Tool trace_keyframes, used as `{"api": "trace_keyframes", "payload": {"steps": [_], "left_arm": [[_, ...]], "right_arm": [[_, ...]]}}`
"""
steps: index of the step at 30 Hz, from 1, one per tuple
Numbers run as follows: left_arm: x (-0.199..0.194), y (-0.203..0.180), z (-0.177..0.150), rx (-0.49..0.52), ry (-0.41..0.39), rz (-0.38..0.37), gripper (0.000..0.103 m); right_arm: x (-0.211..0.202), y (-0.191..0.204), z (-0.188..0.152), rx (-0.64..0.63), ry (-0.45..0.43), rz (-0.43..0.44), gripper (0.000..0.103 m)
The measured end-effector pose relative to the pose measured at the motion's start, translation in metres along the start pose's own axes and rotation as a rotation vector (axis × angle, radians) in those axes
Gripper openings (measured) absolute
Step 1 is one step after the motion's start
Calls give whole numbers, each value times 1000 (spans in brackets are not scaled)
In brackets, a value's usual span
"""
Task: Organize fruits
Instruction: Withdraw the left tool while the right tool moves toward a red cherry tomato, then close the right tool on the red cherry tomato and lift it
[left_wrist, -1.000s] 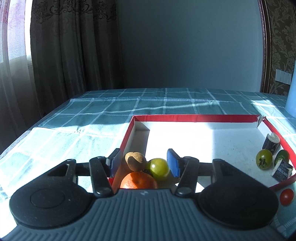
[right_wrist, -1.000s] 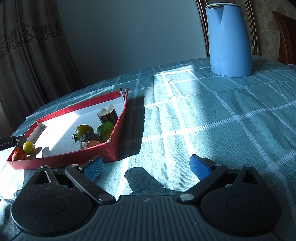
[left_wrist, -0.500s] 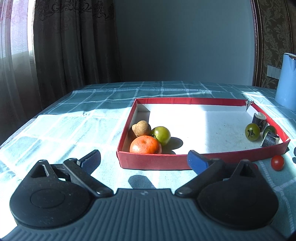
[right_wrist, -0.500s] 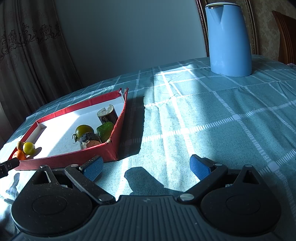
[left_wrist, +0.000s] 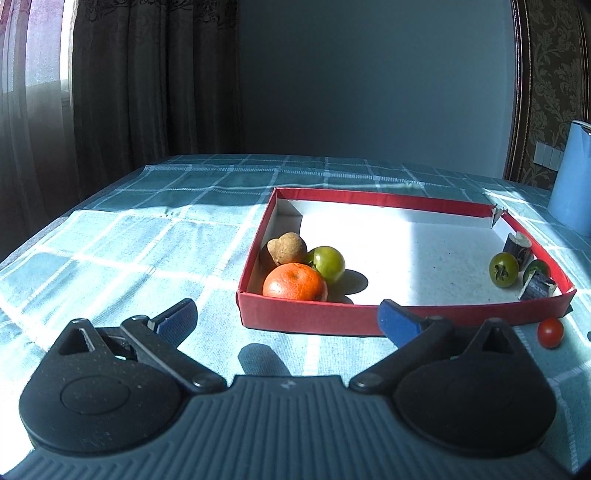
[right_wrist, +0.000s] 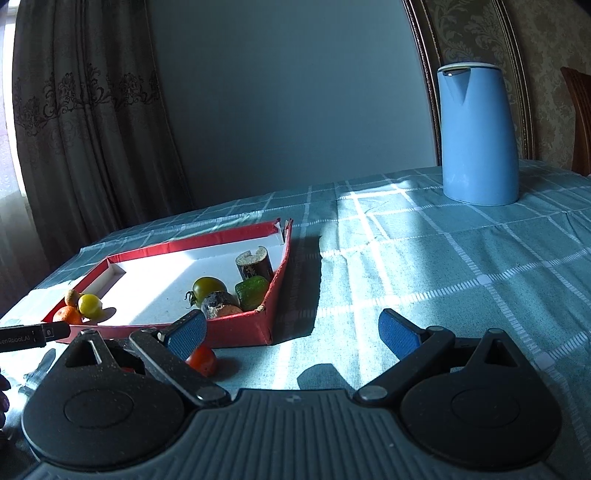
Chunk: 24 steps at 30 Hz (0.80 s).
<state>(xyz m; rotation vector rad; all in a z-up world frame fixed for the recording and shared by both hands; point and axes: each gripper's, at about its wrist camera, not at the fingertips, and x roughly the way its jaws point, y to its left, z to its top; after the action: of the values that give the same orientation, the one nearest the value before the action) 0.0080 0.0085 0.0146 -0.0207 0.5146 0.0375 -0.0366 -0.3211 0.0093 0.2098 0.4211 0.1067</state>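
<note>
Left wrist view: fruit grouped in tray, one tomato out

Left wrist cam, left to right: my left claw (left_wrist: 286, 319) hangs low over the cloth (left_wrist: 122, 243) in front of the red tray (left_wrist: 306, 314), fingers wide apart, empty. Orange (left_wrist: 294, 282), a brown fruit (left_wrist: 287, 248) and a green tomato (left_wrist: 327, 258) sit bunched in the near-left corner, likely sorted there. Dark green tomato (left_wrist: 503, 269) and cut pieces huddle at the right wall. Cherry tomato (left_wrist: 550, 332) lies on the cloth outside the near-right corner, probably next. Right claw (right_wrist: 293, 332) hovers level near that corner, fingers apart, empty; cherry tomato (right_wrist: 201, 360) just behind its left finger. Kettle (right_wrist: 478, 134) far right.
</note>
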Motion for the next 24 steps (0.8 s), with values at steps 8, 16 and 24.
{"api": "trace_keyframes", "payload": {"steps": [8,16,24], "left_arm": [[1,2,0,-12,0,-4,103],[-1,2,0,-17,-8,-9,103],[-1,1,0,-19,-8,-12,103]], "right_arm": [[-2,73,-12,-220,30,119,100],[33,115,-15,-311,155,155,61],[62,121,-14,-305,269,169,44]]}}
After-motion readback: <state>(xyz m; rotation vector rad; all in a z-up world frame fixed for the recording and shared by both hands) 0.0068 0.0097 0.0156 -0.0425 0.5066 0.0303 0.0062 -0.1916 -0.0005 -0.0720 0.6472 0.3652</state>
